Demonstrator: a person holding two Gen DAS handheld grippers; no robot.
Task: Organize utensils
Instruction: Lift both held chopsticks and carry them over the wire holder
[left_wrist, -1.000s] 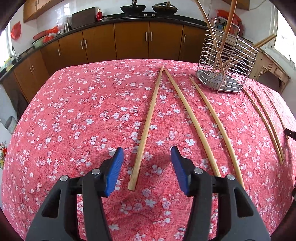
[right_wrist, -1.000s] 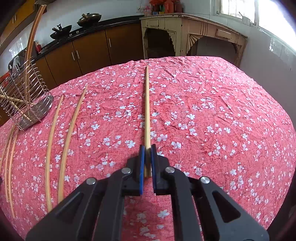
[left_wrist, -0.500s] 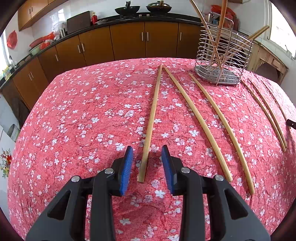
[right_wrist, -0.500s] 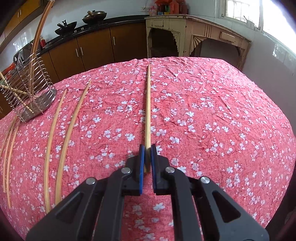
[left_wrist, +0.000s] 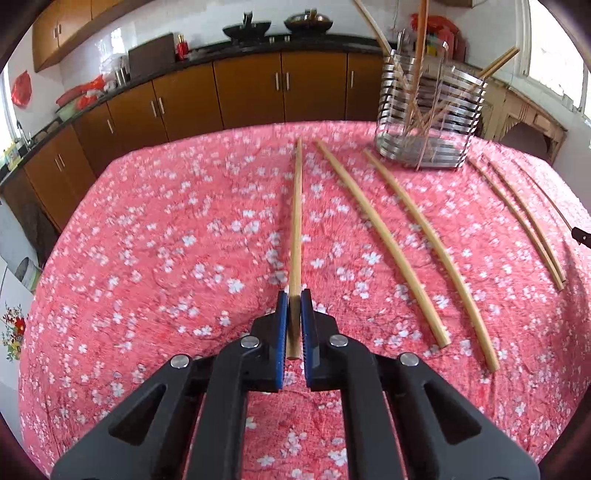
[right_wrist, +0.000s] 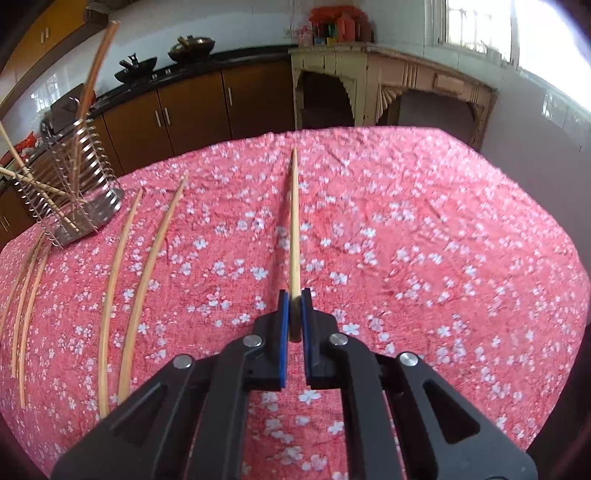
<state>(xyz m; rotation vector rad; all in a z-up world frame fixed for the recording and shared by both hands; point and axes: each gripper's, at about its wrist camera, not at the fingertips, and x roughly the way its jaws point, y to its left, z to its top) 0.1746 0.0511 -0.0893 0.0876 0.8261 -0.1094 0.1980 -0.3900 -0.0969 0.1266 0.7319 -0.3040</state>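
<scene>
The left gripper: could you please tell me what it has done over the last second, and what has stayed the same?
The left gripper went from open around the near end of a chopstick to shut on it. The right gripper kept its grip on its own chopstick, now apparently raised off the cloth. The loose chopsticks and the wire holder stayed put.

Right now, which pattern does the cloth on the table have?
The tablecloth is pinkish red with small white blossoms, clearest in the left wrist view.
</scene>
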